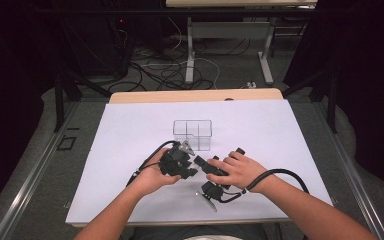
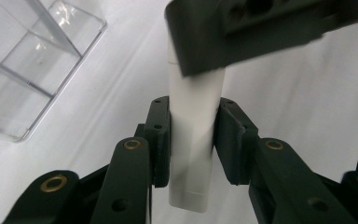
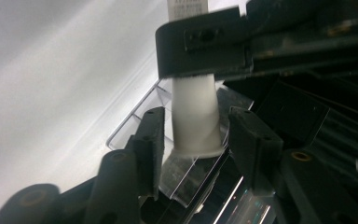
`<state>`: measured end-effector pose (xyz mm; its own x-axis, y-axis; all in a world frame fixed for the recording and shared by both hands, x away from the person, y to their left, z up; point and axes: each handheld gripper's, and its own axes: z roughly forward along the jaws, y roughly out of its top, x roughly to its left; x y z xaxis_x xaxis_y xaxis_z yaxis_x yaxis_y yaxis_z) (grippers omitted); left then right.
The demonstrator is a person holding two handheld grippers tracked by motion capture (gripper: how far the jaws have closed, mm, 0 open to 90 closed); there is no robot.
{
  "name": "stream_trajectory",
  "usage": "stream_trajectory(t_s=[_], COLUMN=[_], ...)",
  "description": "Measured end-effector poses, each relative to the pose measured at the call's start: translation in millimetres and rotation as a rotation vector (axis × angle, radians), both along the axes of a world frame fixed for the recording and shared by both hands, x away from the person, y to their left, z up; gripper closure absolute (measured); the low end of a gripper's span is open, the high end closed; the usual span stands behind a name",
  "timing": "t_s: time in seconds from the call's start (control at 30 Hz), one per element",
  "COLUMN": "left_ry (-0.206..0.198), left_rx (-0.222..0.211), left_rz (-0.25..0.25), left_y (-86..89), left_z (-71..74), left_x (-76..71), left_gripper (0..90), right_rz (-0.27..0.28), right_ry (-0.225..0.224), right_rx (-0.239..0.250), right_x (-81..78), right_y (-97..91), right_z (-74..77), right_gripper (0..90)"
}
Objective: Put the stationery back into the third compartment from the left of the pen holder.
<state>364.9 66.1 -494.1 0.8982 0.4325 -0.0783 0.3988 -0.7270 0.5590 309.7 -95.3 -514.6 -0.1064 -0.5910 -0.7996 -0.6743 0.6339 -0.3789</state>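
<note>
tube held between two grippers beside the clear box

the left gripper (image 2: 192, 140) was clenched on a white tube (image 2: 193, 126), its pads pressed against both sides of the tube's middle. in the left gripper view the tube ran from 6 o'clock up to 12 o'clock, where a dark jaw of the other gripper crossed over its upper end.

the right gripper (image 3: 193, 135) had its jaws apart around the tube's flared end (image 3: 196, 119), with a gap showing on each side, so it was released and not pressing. in the right gripper view the left gripper's black jaw crossed the tube at 12 o'clock.

in the high view both hands met near the middle of the white sheet (image 1: 130, 130), the left gripper (image 1: 180, 162) at 9 o'clock of the right hand (image 1: 232, 170). the tube itself was too hidden there to pick out.

a clear box (image 1: 193, 134) with compartments stood just at 12 o'clock of the grippers, close behind them; it showed at 10 o'clock in the left gripper view (image 2: 23, 70) and right behind the tube in the right gripper view (image 3: 186, 177). cables trailed from both grippers toward 6 o'clock. beyond the table's far edge, wires lay on the floor (image 1: 170, 70).
</note>
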Motion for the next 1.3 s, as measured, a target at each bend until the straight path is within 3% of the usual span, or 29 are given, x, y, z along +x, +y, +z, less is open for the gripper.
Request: stream_trajectory(t_s=[0.07, 0.1, 0.17, 0.27, 0.33, 0.43, 0.57, 0.6, 0.7, 0.73, 0.77, 0.83, 0.87, 0.97, 1.13, 1.2, 1.23, 1.27, 1.3], left_ry=[-0.003, -0.003, 0.002, 0.003, 0.004, 0.002, -0.002, -0.006, -0.012, -0.008, -0.011, -0.016, -0.020, -0.037, -0.050, -0.054, -0.057, -0.057, -0.067], left_rx=[-0.006, -0.006, 0.008, -0.006, -0.010, -0.022, -0.037, -0.040, -0.051, -0.052, -0.058, -0.074, -0.077, -0.107, -0.134, -0.146, -0.152, -0.156, -0.171], left_rz=[0.017, 0.017, 0.027, 0.055, 0.066, 0.087, 0.100, 0.103, 0.114, 0.114, 0.117, 0.130, 0.134, 0.152, 0.174, 0.180, 0.188, 0.185, 0.197], left_y=[2.3, 2.3, 4.8, 8.1, 8.9, 12.0, 16.0, 16.5, 17.8, 18.6, 19.4, 20.4, 21.3, 23.8, 26.8, 27.8, 28.1, 29.0, 28.9], left_z=[-1.3, -1.3, -1.2, -2.6, -2.8, -2.9, -1.7, -1.4, -0.1, 0.8, 1.1, 1.3, 1.9, 2.9, 5.2, 6.5, 7.2, 8.4, 8.2], left_x=[1.3, 1.3, 2.8, 4.5, 4.6, 6.1, 8.3, 8.8, 9.6, 10.1, 10.5, 10.9, 11.2, 12.1, 13.6, 14.2, 14.2, 14.8, 14.7], left_gripper=[69.0, 69.0, 69.0, 69.0, 69.0, 69.0, 69.0, 69.0, 69.0, 69.0, 69.0, 69.0, 69.0, 69.0, 69.0, 69.0, 69.0, 69.0, 69.0], right_rz=[-0.033, -0.025, -0.046, -0.074, -0.086, -0.154, -0.287, -0.284, -0.339, -0.376, -0.370, -0.421, -0.421, -0.492, -0.544, -0.597, -0.616, -0.616, -0.635], right_ry=[0.008, 0.044, 0.045, 0.068, 0.077, 0.106, 0.191, 0.199, 0.253, 0.278, 0.286, 0.307, 0.307, 0.382, 0.434, 0.495, 0.516, 0.516, 0.527], right_rx=[-0.003, 0.035, 0.043, 0.096, 0.100, 0.157, 0.268, 0.272, 0.347, 0.350, 0.408, 0.452, 0.452, 0.531, 0.589, 0.664, 0.673, 0.673, 0.717], right_x=[-0.8, 1.5, 1.9, 3.4, 4.2, 5.5, 7.1, 8.6, 9.9, 9.9, 12.0, 12.9, 12.9, 16.1, 20.4, 22.8, 24.1, 24.1, 25.4], right_y=[-1.6, -2.8, -5.9, -11.4, -13.0, -20.7, -29.0, -30.0, -35.6, -37.1, -39.0, -42.5, -42.5, -47.8, -53.8, -57.5, -59.1, -59.1, -60.0], right_z=[3.6, 3.0, 3.5, 0.6, 0.3, 0.6, -0.3, 1.3, -0.5, 0.4, -2.7, -4.9, -4.9, -7.9, -8.9, -10.9, -10.8, -10.8, -12.2], right_gripper=[52.5, 51.0, 49.1, 47.8, 47.3, 43.2, 38.9, 38.8, 34.4, 31.6, 28.8, 23.2, 23.2, 15.8, 14.0, 8.2, 5.1, 5.1, 1.7])
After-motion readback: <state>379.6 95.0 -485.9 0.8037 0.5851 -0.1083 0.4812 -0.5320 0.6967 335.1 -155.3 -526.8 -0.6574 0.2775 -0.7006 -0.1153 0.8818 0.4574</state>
